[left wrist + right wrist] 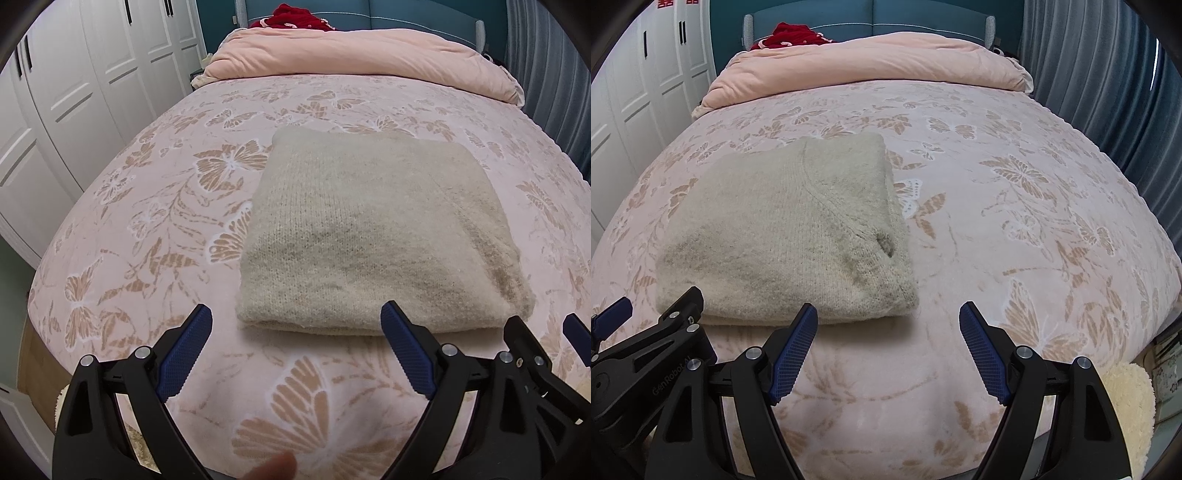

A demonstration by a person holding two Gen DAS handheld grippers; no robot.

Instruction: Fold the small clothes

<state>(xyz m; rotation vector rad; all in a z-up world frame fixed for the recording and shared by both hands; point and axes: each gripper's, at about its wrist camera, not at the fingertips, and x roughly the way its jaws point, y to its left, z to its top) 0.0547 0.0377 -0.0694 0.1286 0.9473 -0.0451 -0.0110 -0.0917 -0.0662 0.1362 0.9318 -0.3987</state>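
Sweater: one cream knitted sweater (373,236) is lying folded into a thick rectangle on the bed (147,229), its near edge facing both cameras.
Bed: one bed is carrying the sweater on a pink cover printed with tan butterflies.
Duvet: one pink duvet (354,59) is lying rolled across the bed, well beyond the sweater's far edge.
Red cloth: one red cloth (291,16) is sitting behind the duvet, farther still from the sweater.
Left tongs: the left tongs (297,319) are hanging just short of the sweater's near edge, spread wide, with two blue pads (184,354) gripping nothing; the right-side pad is overlapping the sweater's near edge in the picture, though contact cannot be told.
Right tongs: the right tongs (888,317) are hanging off the sweater's near right corner, spread wide and carrying nothing.
Finger: one blurred fingertip (273,467) is showing at the bottom of the left view, on the near side of the sweater.
Wardrobe: white wardrobe doors (74,85) are standing left of the sweater.
Curtain: one blue-grey curtain (1089,74) is hanging right of the sweater.
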